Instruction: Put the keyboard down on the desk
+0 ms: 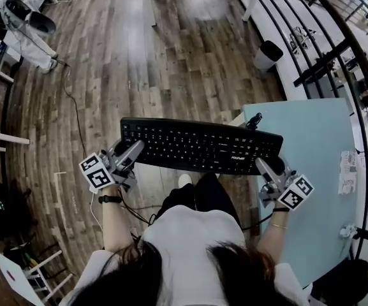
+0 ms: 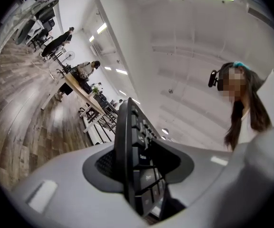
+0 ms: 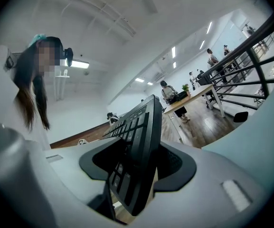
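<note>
Keyboard (image 1: 199, 145) hanging in air, level, keys facing up, long axis running left to right across person's front. Left tongs (image 1: 131, 150) clamping on its left short end, right tongs (image 1: 264, 166) clamping on its right short end. Light-blue desk (image 1: 327, 152) lying to right: only right end of keyboard overlapping desk corner, rest hanging over wooden floor (image 1: 171, 56). Right hand being nearer to desk. Judging: board needing to go rightward over desk, then both ends lowering together.

keyboard (image 1: 199, 145): black, keys up, held level in the air, right end over desk edge
desk (image 1: 317, 171): pale blue top
</note>
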### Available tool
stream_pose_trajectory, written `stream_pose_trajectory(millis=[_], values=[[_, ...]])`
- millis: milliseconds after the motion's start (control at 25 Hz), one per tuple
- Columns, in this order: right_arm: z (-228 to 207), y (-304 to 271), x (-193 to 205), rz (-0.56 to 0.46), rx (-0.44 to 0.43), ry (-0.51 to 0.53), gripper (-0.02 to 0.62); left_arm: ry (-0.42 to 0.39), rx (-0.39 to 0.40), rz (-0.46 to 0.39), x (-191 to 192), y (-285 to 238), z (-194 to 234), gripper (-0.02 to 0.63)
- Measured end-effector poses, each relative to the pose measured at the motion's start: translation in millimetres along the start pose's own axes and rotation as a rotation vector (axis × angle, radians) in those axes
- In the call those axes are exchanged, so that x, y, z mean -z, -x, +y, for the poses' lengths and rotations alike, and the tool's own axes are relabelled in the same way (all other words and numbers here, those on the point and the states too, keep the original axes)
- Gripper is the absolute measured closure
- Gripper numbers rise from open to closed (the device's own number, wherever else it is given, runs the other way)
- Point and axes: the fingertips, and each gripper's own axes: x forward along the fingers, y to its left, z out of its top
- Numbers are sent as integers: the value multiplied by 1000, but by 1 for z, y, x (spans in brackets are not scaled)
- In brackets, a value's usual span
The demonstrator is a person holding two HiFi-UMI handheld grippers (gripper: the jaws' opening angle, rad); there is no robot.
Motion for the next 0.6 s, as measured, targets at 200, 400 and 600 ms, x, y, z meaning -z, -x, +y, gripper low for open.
stream_pose_trajectory(millis=[200, 400, 600], values=[[0, 7, 7, -30, 83, -8, 407, 22, 63, 56, 0, -19, 17, 407], [-30, 33, 1, -82, 187, -9, 407, 32, 154, 126, 8, -84, 28, 407], [-92, 80, -42, -178, 319, -15, 405, 24, 276, 229, 9, -214, 19, 407]])
